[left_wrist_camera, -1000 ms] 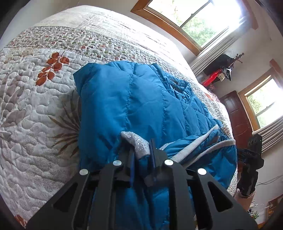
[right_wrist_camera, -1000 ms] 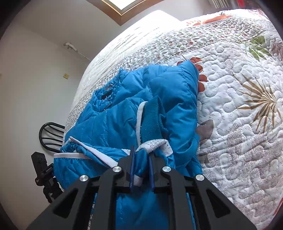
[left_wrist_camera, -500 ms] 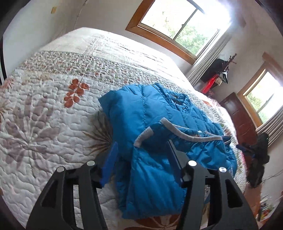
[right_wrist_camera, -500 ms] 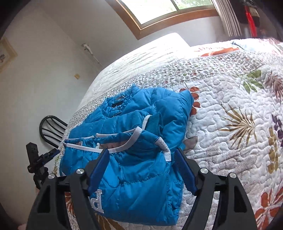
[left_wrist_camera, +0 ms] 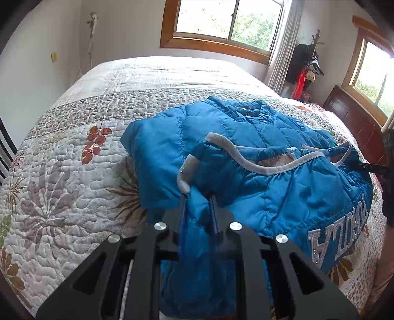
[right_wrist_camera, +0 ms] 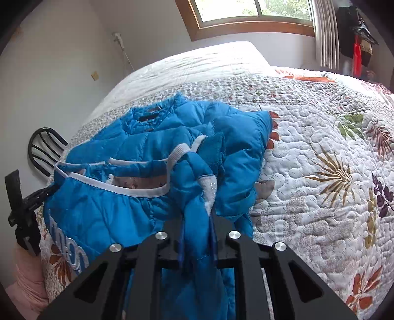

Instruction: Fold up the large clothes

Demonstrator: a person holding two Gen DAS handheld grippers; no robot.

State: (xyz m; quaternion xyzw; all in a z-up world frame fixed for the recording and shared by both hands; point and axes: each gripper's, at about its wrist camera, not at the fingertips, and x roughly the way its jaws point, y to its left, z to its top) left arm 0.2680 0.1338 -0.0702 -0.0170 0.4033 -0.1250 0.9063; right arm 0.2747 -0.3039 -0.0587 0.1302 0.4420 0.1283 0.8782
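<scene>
Bed (left_wrist_camera: pixel 73 172) is carrying the jacket (left_wrist_camera: pixel 283 197), both grippers (left_wrist_camera: pixel 198 209) (right_wrist_camera: pixel 198 214) pinching its slippery edge, risking slippage mid-fold.

I see a bed (left_wrist_camera: pixel 73 152) with floral quilt, white walls (left_wrist_camera: pixel 128 29), two wood-framed windows (left_wrist_camera: pixel 221 22) letting daylight in, curtain (left_wrist_camera: pixel 283 49), dark headboard (left_wrist_camera: pixel 354 123), black chair (right_wrist_camera: pixel 44 147).
</scene>
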